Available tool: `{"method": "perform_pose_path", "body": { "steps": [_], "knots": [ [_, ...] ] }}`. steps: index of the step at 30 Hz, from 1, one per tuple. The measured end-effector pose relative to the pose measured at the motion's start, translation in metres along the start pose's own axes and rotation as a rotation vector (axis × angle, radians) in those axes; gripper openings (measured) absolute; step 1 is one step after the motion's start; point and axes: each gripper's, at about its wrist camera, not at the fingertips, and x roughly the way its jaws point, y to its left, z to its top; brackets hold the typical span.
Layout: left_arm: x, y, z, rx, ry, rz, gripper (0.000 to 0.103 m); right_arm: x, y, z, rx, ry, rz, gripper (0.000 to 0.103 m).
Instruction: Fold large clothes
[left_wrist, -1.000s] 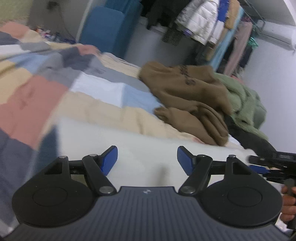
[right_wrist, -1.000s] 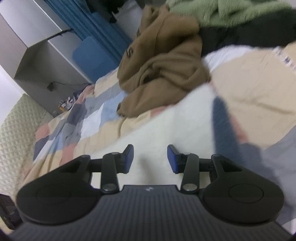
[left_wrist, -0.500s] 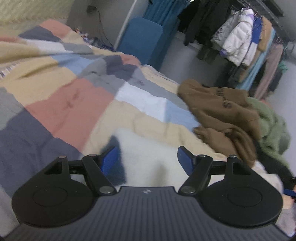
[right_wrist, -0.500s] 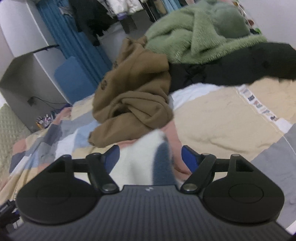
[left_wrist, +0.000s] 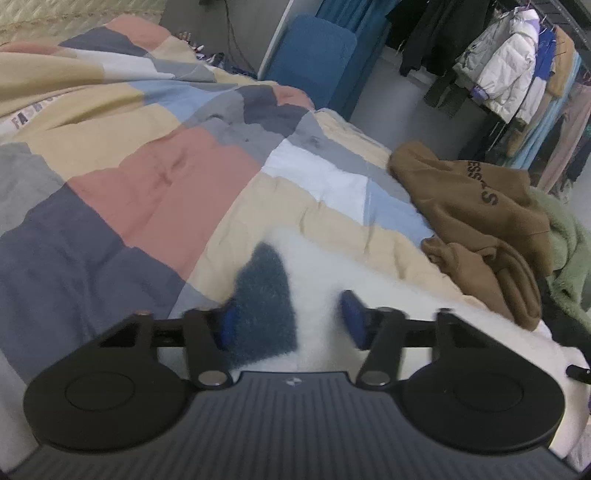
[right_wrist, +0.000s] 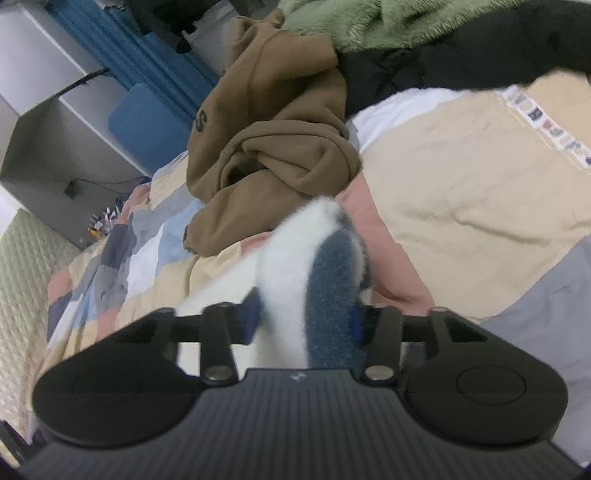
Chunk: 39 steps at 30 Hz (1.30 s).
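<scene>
A fluffy white fleece garment with dark blue patches lay at the near edge of the bed, and its two ends had been taken up, one by each gripper. The left gripper had just been closing; in its view the blue pads were seen sunk into the pile, narrowed about halfway, so a grip on the fleece was judged to have been made. The right gripper had likewise just been closing, and a bunched ridge of the same fleece was pinched between its fingers, jaws drawn fairly close together. No fold was seen in the garment yet, so the task was judged to be at its start: corners gripped, with lifting, spreading and folding left to do. A crumpled brown hooded sweatshirt with dark lettering, a shaggy green fleece garment and a black garment were heaped unfolded just beyond it, touching one another.

The surface was a soft patchwork quilt in beige, pink, grey and pale blue blocks, rumpled in places. Beyond the bed, a blue upholstered chair, grey cabinets and a rail of hanging coats and jackets were seen.
</scene>
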Motion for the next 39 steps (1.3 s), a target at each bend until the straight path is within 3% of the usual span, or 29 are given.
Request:
{"method": "perform_pose_path", "body": {
  "steps": [3,8,13,20,27,29,31,32,39],
  "knots": [
    [-0.01,0.0,0.003,-0.006,-0.047,-0.075,0.03,-0.017,0.008,-0.002,-0.039,-0.052,0.052,0.023],
    [-0.02,-0.007,0.018,-0.008,-0.113,-0.162,0.027,-0.037,0.022,0.001,-0.117,-0.153,0.096,0.021],
    [0.003,-0.014,0.026,0.026,-0.084,-0.136,0.027,-0.029,0.024,0.011,-0.129,-0.193,0.064,0.021],
    [0.04,-0.011,0.019,0.079,-0.005,-0.055,0.032,0.011,0.014,0.014,-0.141,-0.077,-0.072,0.023],
    [0.036,-0.016,0.012,0.132,-0.011,-0.017,0.034,-0.014,0.014,0.003,-0.067,-0.082,-0.053,0.027],
    [0.033,-0.016,0.013,0.122,-0.009,-0.016,0.037,-0.025,0.015,-0.002,-0.039,-0.093,-0.037,0.032],
    [0.027,-0.019,0.013,0.125,-0.011,-0.004,0.048,-0.039,0.015,-0.008,-0.021,-0.106,-0.015,0.05],
    [0.023,-0.021,0.014,0.132,-0.017,0.007,0.058,-0.043,0.015,-0.011,-0.015,-0.115,-0.001,0.053],
    [-0.017,-0.033,0.004,0.173,-0.048,0.005,0.068,-0.078,0.022,-0.027,-0.038,-0.22,0.037,0.056]
  ]
}}
